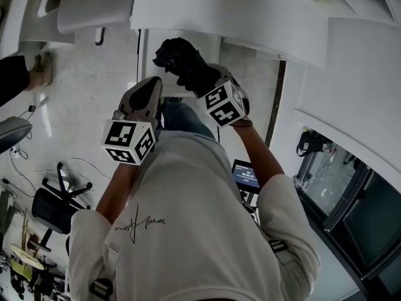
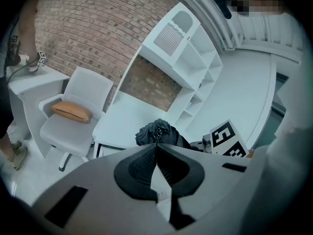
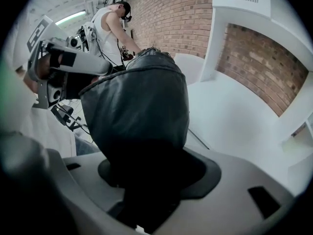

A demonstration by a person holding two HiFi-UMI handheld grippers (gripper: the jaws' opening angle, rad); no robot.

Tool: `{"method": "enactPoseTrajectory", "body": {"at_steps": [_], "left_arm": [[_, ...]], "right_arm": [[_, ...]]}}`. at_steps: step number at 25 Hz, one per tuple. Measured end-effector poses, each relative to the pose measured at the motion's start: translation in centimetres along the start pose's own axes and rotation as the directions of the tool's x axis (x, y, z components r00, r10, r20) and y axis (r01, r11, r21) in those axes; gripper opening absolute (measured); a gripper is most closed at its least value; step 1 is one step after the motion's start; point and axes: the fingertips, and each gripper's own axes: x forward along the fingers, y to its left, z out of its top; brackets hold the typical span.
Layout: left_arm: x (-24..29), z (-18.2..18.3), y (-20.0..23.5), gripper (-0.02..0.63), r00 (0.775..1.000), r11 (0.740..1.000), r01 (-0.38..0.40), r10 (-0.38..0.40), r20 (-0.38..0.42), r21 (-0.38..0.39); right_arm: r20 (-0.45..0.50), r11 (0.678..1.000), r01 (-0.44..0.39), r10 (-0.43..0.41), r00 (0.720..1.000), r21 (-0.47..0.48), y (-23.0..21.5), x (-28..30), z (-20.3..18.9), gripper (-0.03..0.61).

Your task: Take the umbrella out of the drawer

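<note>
We see the black folded umbrella (image 1: 180, 60) out in the air, held up at the near edge of the white desk (image 1: 250, 8), its bundled fabric bunched at the far end. Its long axis runs straight along the jaws of the right gripper (image 1: 199, 80), pointing away from our body and toward the desk. In the right gripper view the umbrella (image 3: 142, 106) fills the middle of the picture and rises from the right gripper (image 3: 146, 180), whose jaws are clamped around its lower end; the end inside the jaws is too dark to make out. Our right forearm reaches forward from a bent elbow, with the marker cube turned up toward the head camera. The left gripper (image 1: 150, 91) hangs just beside the right one, on the side away from the desk's shelves and a little nearer our chest, on a forearm stretched forward the same way. In its own view the left gripper (image 2: 156, 153) has its jaws pressed together with nothing between them, and the umbrella (image 2: 159, 131) sits just beyond their tips. Left of the desk (image 2: 122, 119) stands a white office chair (image 2: 85, 89) carrying an orange cushion (image 2: 71, 110), with a red brick wall (image 2: 98, 28) behind both.
</note>
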Motion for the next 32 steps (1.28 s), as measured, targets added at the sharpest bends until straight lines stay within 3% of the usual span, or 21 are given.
{"method": "enactPoseTrajectory", "body": {"at_steps": [8, 32], "left_arm": [[-0.5, 1.1, 0.2, 0.017, 0.999, 1.0, 0.007, -0.007, 0.034, 0.003], [-1.3, 4.5, -1.5, 0.017, 0.994, 0.997, 0.042, -0.047, 0.095, 0.06]], "right_arm": [[0.063, 0.995, -0.033, 0.027, 0.998, 0.096, 0.4, -2.2, 1.6, 0.236], [0.149, 0.987, 0.028, -0.052, 0.987, 0.158, -0.2, -8.0, 2.9, 0.236]]}}
